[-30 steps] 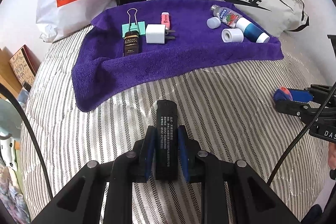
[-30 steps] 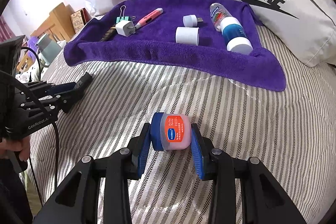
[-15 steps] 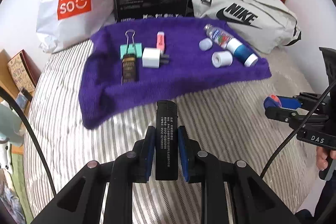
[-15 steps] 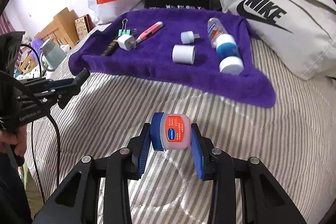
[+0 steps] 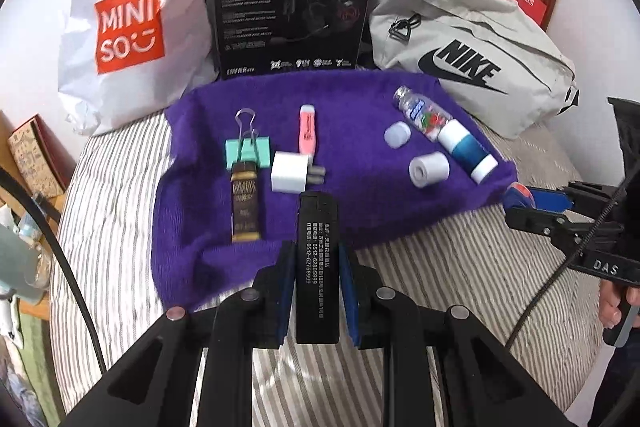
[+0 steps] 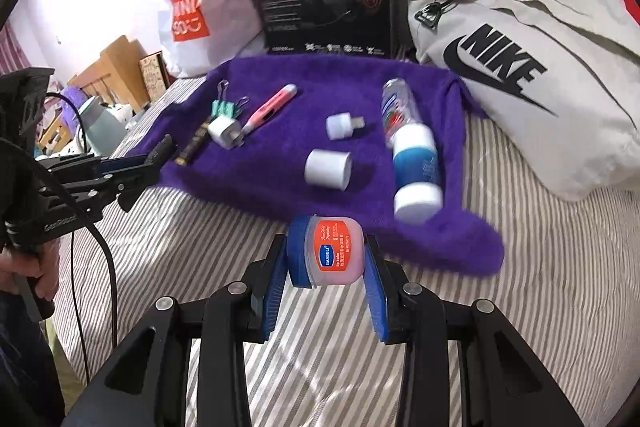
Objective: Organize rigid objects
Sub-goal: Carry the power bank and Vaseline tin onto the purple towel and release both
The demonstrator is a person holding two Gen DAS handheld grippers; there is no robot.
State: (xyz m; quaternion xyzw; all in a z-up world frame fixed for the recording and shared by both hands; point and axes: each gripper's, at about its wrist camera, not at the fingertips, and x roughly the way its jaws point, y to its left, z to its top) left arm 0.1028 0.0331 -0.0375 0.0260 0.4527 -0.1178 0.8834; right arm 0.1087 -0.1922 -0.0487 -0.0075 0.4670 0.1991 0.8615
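Left claw (image 5: 316,287) pinching black lighter (image 5: 317,267) above near edge of purple towel (image 5: 360,211). Right claw (image 6: 326,285) pinching lip balm jar (image 6: 330,253) above striped bed (image 6: 520,287) at towel edge. Beyond: white charger (image 5: 288,177), binder clip (image 5: 247,151), pink highlighter (image 5: 308,127), bottle (image 5: 444,135).

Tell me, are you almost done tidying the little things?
Nearly. Seven small items, like the binder clip and white charger, already lie on the purple towel. The left gripper holds a black lighter, the right gripper a lip balm jar; both need placing.
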